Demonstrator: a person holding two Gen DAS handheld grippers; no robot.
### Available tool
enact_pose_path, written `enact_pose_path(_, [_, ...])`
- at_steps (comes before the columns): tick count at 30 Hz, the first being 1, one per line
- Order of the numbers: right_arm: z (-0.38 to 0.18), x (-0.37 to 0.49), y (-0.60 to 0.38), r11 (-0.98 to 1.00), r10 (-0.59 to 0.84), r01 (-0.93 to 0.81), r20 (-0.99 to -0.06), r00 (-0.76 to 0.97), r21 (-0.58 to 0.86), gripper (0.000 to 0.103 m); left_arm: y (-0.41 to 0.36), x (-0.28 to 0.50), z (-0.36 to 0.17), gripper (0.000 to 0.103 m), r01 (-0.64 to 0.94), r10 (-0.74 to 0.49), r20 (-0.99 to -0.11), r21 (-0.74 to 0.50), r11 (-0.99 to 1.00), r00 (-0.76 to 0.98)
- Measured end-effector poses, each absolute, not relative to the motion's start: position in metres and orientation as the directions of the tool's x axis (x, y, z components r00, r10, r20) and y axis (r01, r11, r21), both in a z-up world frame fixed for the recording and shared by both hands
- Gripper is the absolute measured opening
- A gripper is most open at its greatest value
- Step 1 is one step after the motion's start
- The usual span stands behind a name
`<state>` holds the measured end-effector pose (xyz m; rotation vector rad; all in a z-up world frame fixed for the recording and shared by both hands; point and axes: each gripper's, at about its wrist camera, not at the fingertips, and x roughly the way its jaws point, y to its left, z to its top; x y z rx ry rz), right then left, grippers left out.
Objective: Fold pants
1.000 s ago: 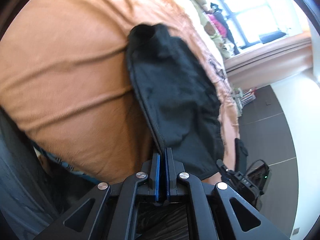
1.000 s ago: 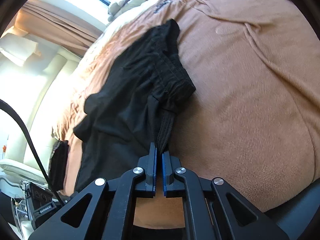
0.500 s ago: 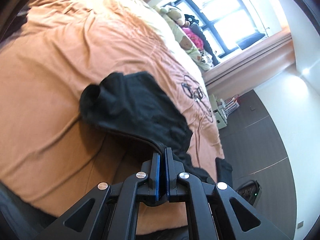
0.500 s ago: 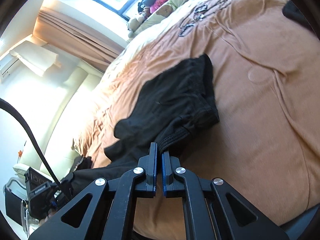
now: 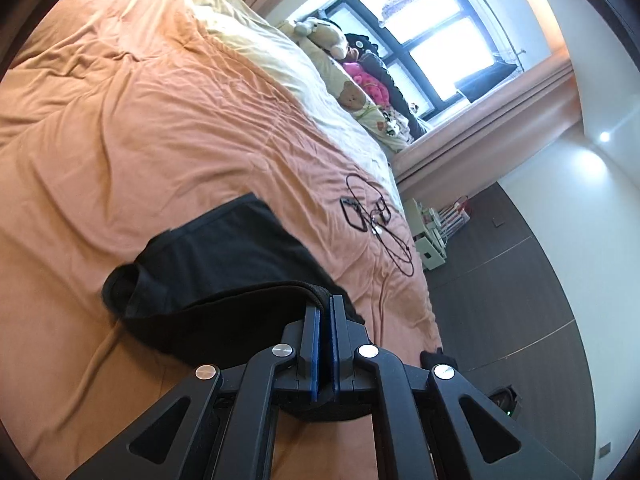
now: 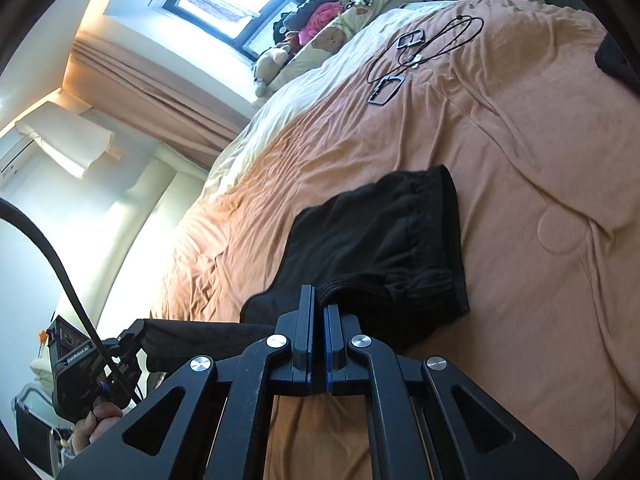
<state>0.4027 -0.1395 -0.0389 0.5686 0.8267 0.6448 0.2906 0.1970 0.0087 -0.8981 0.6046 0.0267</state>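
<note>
Black pants (image 5: 224,264) lie partly on the orange bedspread (image 5: 120,128), their near part lifted off it. My left gripper (image 5: 324,304) is shut on a black edge of the pants that runs off to the left. My right gripper (image 6: 319,298) is shut on the bunched, ribbed waistband, and the rest of the pants (image 6: 384,236) spreads ahead on the bedspread (image 6: 540,140). In the right wrist view the left gripper (image 6: 134,334) shows at lower left, held by a hand (image 6: 94,426), with black cloth stretched from it toward my right fingers.
Black cables with small flat devices (image 5: 372,216) lie on the bed beyond the pants, also visible as cables (image 6: 416,52) in the right wrist view. Stuffed toys and pillows (image 5: 352,80) sit by the window. Dark floor (image 5: 520,300) and a white shelf unit (image 5: 432,240) lie beside the bed.
Both grippers rose and pulled back, lifting the near part of the pants off the bed. The views tilted up, so more of the bed, the cables and the window now show.
</note>
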Motion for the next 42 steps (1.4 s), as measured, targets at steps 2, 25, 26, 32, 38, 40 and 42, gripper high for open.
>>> enact_pose_path(2, [-0.037, 0.412, -0.135, 0.671, 0.709, -0.286, -0.480, 0.516, 0.684, 0.001, 0.202, 0.306, 0.008, 0.004, -0.270, -0.224, -0.509, -0.722, 0.637, 0.831])
enact_pose_path(25, [-0.057, 0.532, -0.071, 0.716, 0.666, -0.220, -0.556, 0.497, 0.662, 0.001, 0.258, 0.476, -0.065, 0.004, -0.382, -0.213, -0.631, -0.668, 0.638, 0.746])
enact_pose_path(26, [-0.061, 0.538, -0.068, 0.719, 0.664, -0.219, -0.559, 0.497, 0.660, 0.001, 0.260, 0.482, -0.072, 0.004, -0.390, -0.213, -0.639, -0.664, 0.638, 0.739])
enact_pose_path(32, [-0.088, 0.565, -0.049, 0.731, 0.663, -0.210, -0.601, 0.446, 0.649, 0.003, 0.272, 0.510, -0.106, 0.005, -0.444, -0.195, -0.711, -0.603, 0.662, 0.676])
enact_pose_path(38, [-0.071, 0.567, -0.054, 0.690, 0.703, -0.244, -0.553, 0.447, 0.681, 0.067, 0.276, 0.508, -0.103, 0.052, -0.442, -0.163, -0.745, -0.540, 0.716, 0.647])
enact_pose_path(40, [-0.054, 0.561, -0.058, 0.687, 0.707, -0.285, -0.525, 0.473, 0.668, 0.067, 0.277, 0.502, -0.095, 0.061, -0.440, -0.123, -0.748, -0.506, 0.742, 0.653])
enact_pose_path(42, [-0.046, 0.559, -0.063, 0.701, 0.697, -0.295, -0.534, 0.478, 0.650, 0.067, 0.277, 0.498, -0.088, 0.061, -0.434, -0.095, -0.761, -0.462, 0.774, 0.642])
